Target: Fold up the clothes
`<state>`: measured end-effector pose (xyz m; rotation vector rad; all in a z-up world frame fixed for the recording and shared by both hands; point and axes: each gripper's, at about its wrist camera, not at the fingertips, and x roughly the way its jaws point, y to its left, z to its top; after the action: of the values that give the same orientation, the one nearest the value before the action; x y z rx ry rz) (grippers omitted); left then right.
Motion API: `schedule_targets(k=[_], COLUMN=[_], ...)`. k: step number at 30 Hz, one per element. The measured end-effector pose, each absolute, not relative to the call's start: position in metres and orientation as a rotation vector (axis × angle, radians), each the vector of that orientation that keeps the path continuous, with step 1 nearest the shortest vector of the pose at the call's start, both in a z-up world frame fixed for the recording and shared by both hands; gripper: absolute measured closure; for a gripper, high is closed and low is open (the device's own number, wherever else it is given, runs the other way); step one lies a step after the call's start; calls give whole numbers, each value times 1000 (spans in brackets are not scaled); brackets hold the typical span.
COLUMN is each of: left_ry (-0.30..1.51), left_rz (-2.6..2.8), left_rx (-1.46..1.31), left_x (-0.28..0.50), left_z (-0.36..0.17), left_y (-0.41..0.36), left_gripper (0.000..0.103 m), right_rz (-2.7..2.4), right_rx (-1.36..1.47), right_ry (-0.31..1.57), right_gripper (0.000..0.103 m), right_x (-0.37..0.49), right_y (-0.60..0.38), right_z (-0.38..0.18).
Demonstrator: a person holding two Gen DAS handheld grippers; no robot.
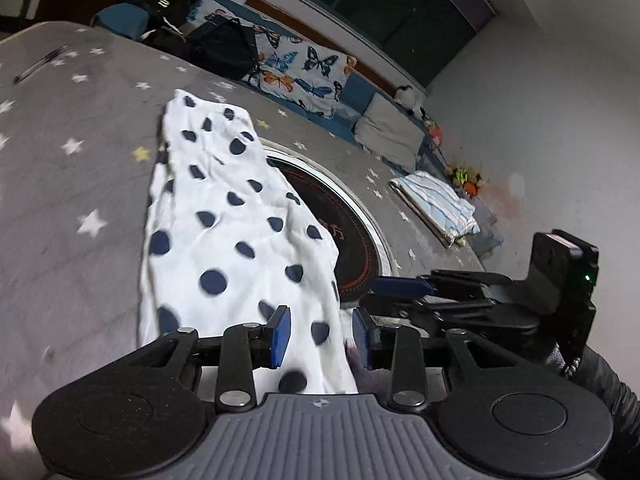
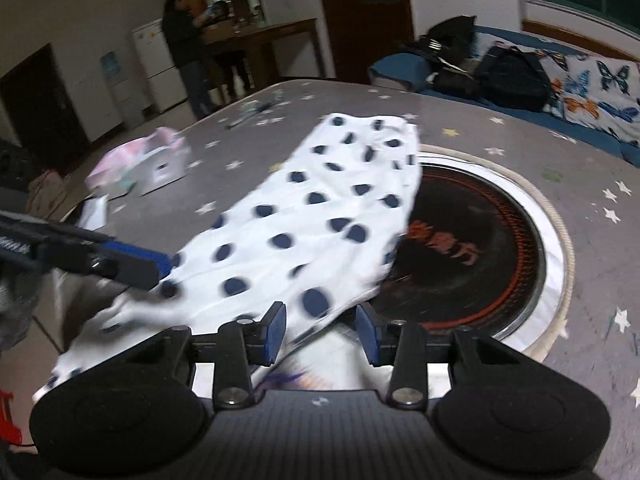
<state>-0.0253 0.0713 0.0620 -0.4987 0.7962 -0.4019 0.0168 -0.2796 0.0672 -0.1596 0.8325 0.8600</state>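
A white garment with dark blue polka dots [image 1: 224, 216] lies stretched across the grey star-print table cover [image 1: 72, 184]; it also shows in the right wrist view [image 2: 304, 216]. My left gripper [image 1: 320, 334] is open, its blue pads on either side of the garment's near edge, which passes between them. My right gripper [image 2: 322, 334] is open too, with the garment's near right edge between its pads. The right gripper appears in the left view [image 1: 404, 288], and the left gripper appears in the right view [image 2: 132, 262] at the cloth's left edge.
A round black hotplate with a silver rim [image 2: 480, 248] is set in the table, partly under the garment. A folded striped cloth [image 1: 436, 204] lies at the far side. A small box and pink items [image 2: 148, 164] sit at the left. A person [image 2: 188, 40] stands behind.
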Motion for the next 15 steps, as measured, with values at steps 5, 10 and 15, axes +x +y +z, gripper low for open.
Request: schedule_targets(k=[5, 10, 15], left_ry=[843, 897, 924], left_rz=[-411, -417, -420], left_rx=[-465, -439, -429], left_x=[2, 24, 33], left_z=[52, 38, 29], left_y=[54, 41, 37], left_gripper=[67, 68, 68], right_rz=[831, 857, 892], right_rx=[-114, -98, -75], right_ry=[854, 872, 881], right_gripper=[67, 67, 68], right_x=[44, 62, 70], right_y=[-279, -275, -272], right_z=[50, 41, 35])
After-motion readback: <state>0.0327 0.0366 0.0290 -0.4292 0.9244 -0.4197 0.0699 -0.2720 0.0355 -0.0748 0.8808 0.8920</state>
